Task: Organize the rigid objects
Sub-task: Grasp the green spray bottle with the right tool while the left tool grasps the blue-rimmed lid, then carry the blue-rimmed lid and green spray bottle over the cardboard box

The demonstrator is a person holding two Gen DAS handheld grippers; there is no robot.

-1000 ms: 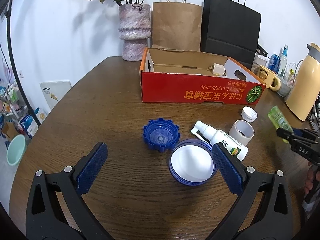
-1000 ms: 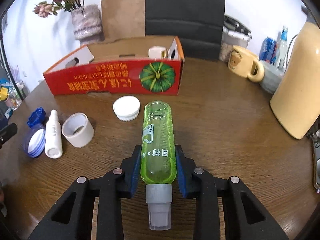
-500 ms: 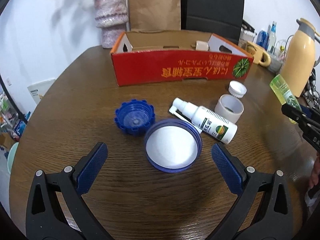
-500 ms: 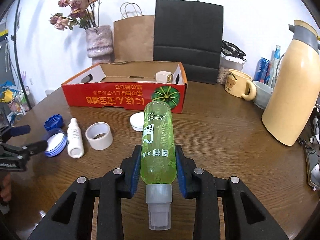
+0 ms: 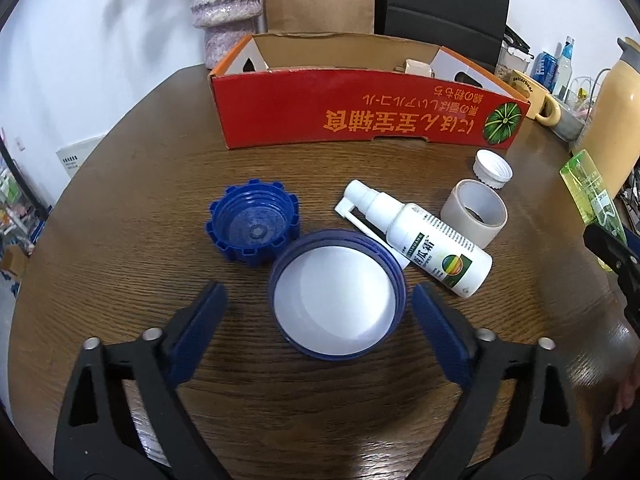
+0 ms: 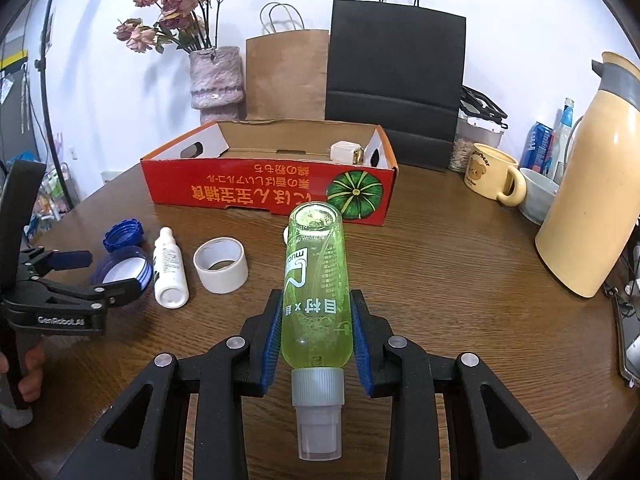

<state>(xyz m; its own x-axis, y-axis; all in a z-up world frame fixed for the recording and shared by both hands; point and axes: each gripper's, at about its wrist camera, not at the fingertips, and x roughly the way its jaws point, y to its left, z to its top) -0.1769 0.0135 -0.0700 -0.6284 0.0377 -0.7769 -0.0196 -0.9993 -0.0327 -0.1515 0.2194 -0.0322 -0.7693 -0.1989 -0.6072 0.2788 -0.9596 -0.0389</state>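
Your round wooden table (image 5: pixel 120 208) has bare room near its front edge; the red box (image 5: pixel 360 120) stands behind. Your left gripper (image 5: pixel 316 312) is closing astride the blue-rimmed lid (image 5: pixel 336 304), pads clear. Your right gripper (image 6: pixel 316 320) pinches the green bottle (image 6: pixel 316 280).

"GenRobot.AI" on left gripper (image 6: pixel 86 276)
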